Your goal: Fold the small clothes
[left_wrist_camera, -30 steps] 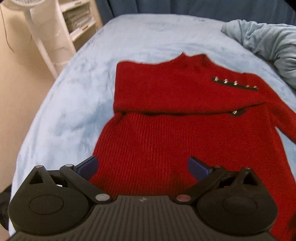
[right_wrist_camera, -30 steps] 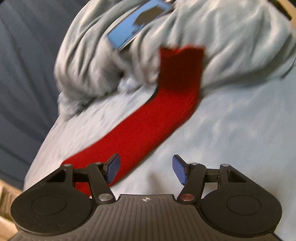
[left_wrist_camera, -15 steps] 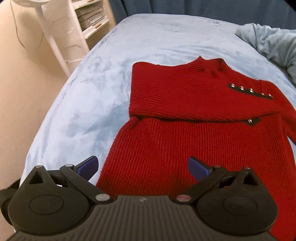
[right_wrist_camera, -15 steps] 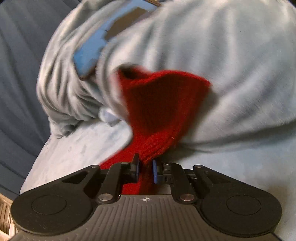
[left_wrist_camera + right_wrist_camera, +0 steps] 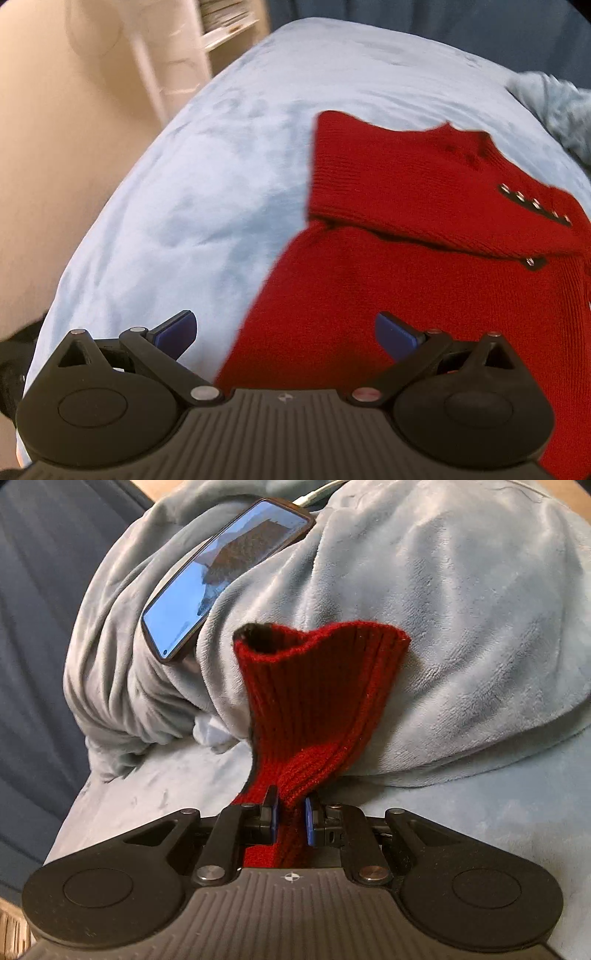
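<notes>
Left claw [image 5: 286,332] spread wide; right claw [image 5: 290,819] clamped.

I see a ribbed, matt red knit sweater [image 5: 424,280], a plush fleece blanket [image 5: 461,635], a glossy glass phone [image 5: 225,572], and my matt black plastic right gripper [image 5: 290,821].

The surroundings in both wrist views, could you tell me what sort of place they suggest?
Most likely a bedroom. A red sweater lies on a pale blue plush bed cover, a phone rests on a bunched grey blanket, and white shelves stand by the wall.

Pale blue bed [image 5: 229,192], beige wall [image 5: 55,147], white shelves [image 5: 225,18] behind.
</notes>
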Action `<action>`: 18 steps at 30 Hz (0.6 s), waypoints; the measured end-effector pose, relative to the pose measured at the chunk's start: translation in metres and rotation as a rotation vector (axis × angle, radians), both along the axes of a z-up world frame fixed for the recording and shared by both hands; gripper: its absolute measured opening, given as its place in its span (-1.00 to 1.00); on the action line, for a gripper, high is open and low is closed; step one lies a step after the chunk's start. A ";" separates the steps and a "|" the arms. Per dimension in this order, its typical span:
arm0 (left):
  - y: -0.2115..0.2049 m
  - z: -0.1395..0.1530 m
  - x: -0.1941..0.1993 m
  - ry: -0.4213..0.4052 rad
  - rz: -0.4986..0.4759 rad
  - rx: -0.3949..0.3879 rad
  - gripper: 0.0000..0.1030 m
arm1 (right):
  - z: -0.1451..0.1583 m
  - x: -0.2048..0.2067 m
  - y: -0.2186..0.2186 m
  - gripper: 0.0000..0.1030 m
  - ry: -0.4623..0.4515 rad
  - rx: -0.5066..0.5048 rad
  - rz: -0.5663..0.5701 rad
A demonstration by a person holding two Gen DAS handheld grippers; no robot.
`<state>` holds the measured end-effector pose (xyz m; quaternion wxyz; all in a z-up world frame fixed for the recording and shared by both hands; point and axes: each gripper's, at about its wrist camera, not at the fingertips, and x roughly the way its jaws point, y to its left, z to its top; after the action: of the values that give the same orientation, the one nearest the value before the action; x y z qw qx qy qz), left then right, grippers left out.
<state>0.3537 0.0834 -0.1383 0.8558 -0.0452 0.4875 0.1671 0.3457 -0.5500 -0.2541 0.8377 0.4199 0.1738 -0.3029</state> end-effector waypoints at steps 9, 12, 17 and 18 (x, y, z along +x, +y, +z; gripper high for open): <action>0.100 -0.001 -0.033 -0.074 0.128 -0.058 0.99 | 0.151 0.092 0.139 -0.73 -0.072 -0.480 0.281; 0.126 -0.007 -0.048 -0.076 0.184 -0.106 0.99 | 0.190 0.109 0.261 -0.71 -0.197 -0.716 0.532; 0.165 -0.012 -0.072 -0.080 0.247 -0.161 0.99 | 0.122 0.103 0.457 -0.06 -0.050 -1.014 1.171; 0.172 -0.012 -0.076 -0.084 0.256 -0.175 0.99 | 0.097 0.095 0.477 -0.02 0.050 -1.047 1.218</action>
<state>0.2777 0.2557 -0.1500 0.8398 -0.1885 0.4544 0.2295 0.4405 -0.0735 -0.1572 0.9398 -0.2031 0.2265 0.1556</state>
